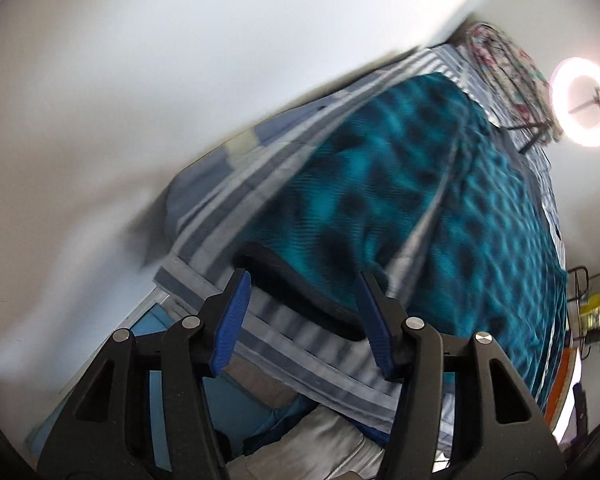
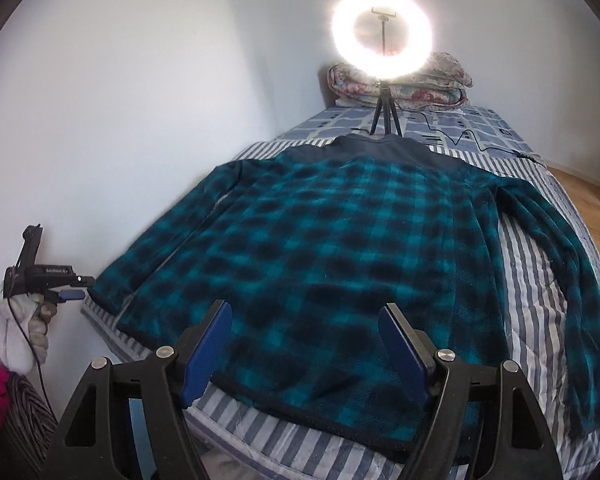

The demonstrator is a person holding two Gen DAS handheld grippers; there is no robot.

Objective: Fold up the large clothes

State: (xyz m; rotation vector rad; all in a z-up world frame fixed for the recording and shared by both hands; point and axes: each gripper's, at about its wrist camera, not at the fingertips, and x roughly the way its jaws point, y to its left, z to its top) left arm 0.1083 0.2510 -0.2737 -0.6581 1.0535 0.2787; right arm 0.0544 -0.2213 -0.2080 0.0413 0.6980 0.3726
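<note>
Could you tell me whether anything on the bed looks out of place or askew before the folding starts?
Mostly tidy: the plaid shirt lies flat on the striped bedspread. Two oddities: its far sleeve trails over the bed's edge, and a lit ring light on a tripod stands on the bed just beyond the collar, its cable snaking across.

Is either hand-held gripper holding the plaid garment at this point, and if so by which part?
Neither: left hand-held gripper straddles the sleeve cuff, right hand-held gripper hovers over the hem; both open.
</note>
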